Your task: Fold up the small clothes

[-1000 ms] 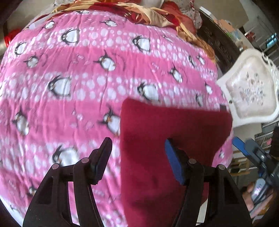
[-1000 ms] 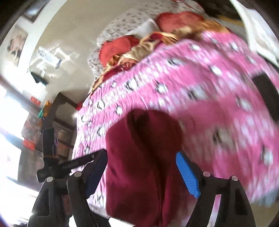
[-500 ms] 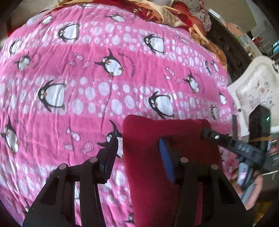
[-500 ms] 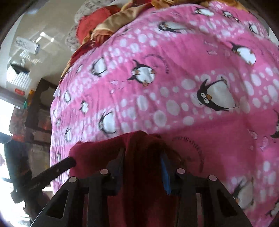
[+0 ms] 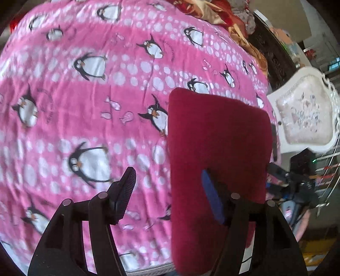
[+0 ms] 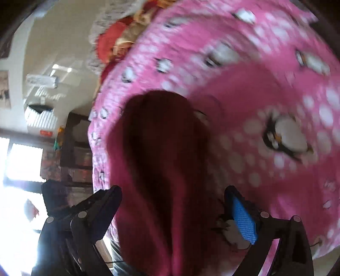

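Note:
A dark red small garment [image 5: 216, 148] lies folded flat on the pink penguin blanket [image 5: 95, 95], near the bed's front right edge. My left gripper [image 5: 167, 195] is open; its left finger is over the blanket and its blue-padded right finger [image 5: 212, 199] is over the garment's near part. In the right wrist view the same garment [image 6: 161, 161] lies between the wide-open fingers of my right gripper [image 6: 176, 210], just above it. That view is blurred.
A white ornate chair [image 5: 306, 118] stands beside the bed at the right. Red and gold bedding [image 5: 223, 17] is piled at the far end. A dark cabinet [image 6: 72, 148] and a bright window [image 6: 19, 161] are off the bed's left side.
Both grippers have opened and let go of the red garment. The right gripper was shut on it half a second ago and has pulled back. The garment now lies flat.

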Demonstrator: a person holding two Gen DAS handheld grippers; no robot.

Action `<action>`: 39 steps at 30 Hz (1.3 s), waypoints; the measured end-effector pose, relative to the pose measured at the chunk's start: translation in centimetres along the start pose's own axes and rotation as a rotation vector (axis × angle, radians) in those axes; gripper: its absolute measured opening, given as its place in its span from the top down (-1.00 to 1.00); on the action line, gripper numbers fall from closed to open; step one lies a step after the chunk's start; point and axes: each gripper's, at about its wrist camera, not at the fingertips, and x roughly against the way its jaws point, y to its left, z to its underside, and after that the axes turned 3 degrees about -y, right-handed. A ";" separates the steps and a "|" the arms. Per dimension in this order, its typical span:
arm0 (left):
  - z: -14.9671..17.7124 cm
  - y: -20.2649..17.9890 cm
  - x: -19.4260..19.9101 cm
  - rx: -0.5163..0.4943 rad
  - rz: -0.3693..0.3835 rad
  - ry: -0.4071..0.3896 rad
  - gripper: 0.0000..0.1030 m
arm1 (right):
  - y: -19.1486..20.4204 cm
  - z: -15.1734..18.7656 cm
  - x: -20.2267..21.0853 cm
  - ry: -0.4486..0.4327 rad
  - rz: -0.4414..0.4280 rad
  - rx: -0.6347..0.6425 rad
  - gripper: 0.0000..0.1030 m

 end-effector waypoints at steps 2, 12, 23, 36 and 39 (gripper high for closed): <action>-0.9 -0.4 -0.4 0.017 0.009 -0.012 -0.26 | -0.6 -0.4 -0.5 -0.005 -0.025 -0.039 -0.86; -4.6 0.6 -5.6 0.194 0.177 0.119 -0.01 | 0.0 -3.7 -3.2 0.042 -0.012 -0.061 -0.33; -7.6 2.4 5.9 0.173 0.222 -0.051 0.40 | 7.1 -3.7 -3.6 0.069 -0.164 0.037 0.40; -12.6 12.3 3.2 0.203 -0.018 -0.077 0.15 | 12.3 -9.5 -19.6 0.201 -0.122 0.018 -0.04; -9.8 13.2 5.6 0.207 0.059 -0.102 0.09 | 11.6 -8.5 -18.5 0.209 -0.161 -0.026 -0.33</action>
